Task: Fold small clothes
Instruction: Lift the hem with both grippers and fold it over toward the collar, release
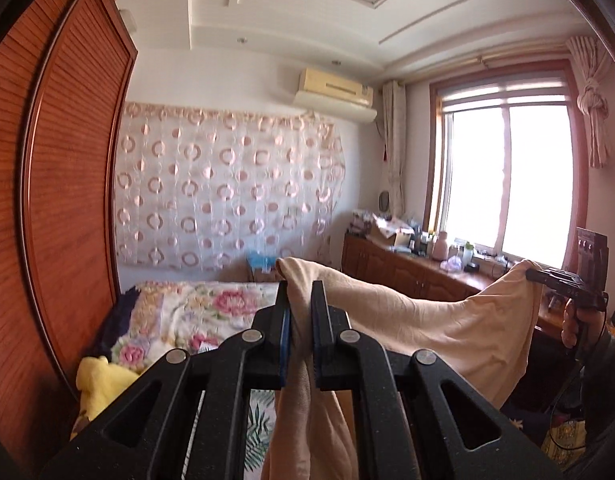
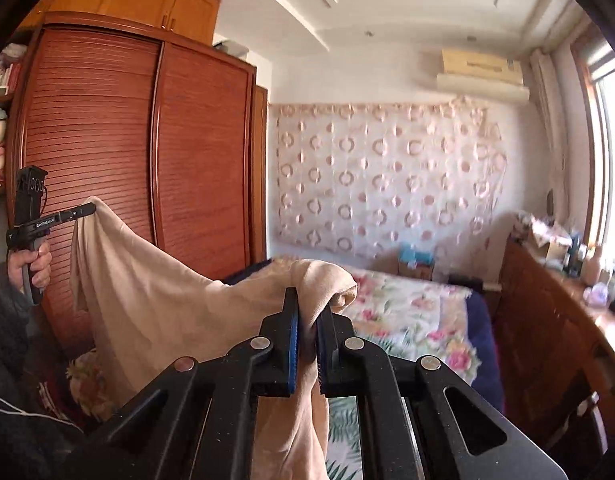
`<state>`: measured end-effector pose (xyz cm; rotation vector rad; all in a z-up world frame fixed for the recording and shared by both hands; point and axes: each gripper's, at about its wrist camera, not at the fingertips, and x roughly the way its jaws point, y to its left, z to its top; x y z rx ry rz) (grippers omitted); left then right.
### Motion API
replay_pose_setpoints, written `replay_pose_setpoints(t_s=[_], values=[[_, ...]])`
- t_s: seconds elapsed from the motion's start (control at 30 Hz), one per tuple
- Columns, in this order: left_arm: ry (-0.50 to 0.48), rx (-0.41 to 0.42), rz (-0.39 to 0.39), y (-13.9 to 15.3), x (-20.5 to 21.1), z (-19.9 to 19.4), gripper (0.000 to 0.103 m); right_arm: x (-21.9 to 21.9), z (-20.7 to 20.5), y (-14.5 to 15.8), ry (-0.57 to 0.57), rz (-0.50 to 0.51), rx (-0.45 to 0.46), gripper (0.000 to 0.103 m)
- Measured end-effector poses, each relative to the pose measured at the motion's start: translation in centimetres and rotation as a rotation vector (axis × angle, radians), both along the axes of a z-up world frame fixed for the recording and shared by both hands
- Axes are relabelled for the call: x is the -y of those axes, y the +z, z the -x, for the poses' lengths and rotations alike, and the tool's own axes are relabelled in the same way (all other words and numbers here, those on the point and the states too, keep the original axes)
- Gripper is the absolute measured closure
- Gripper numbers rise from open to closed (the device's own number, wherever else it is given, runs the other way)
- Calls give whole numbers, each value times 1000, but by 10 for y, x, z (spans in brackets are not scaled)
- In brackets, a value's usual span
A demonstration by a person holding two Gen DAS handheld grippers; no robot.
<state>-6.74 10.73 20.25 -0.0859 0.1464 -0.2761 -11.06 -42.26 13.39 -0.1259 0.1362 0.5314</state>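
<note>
- The left gripper (image 1: 300, 284) had its jaws pinched tight on a bunched corner of the beige garment (image 1: 447, 320).
- The right gripper (image 2: 307, 300) was likewise clamped on another corner of that cloth, which humped over its fingertips.
- The garment hung in the air between the two grippers, sagging in the middle, with folds trailing down below each jaw.
- Beneath lay the floral bedspread (image 2: 407, 312); the wooden wardrobe (image 2: 147, 152) stood beside it.
</note>
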Motion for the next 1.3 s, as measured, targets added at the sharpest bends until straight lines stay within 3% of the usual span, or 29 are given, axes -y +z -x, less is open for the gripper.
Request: replay_pose_setpoints(t_s=[0.27, 0.43, 0.6, 0.93, 1.07, 1.3], values=[[75, 90, -8, 41, -14, -20, 94, -19, 7, 42, -39, 25, 141, 96], [131, 62, -31, 38, -16, -71, 94, -42, -32, 36, -84, 50, 120, 96], [165, -49, -68, 2, -8, -124, 94, -66, -90, 20, -133, 96, 15, 96], [226, -241, -131, -99, -1, -221, 94, -120, -218, -70, -172, 185, -212, 96], [243, -315, -146, -136, 3, -254, 94, -147, -269, -88, -191, 229, -284, 96], [264, -388, -182, -175, 15, -294, 94, -175, -343, -79, -273, 245, -352, 96]])
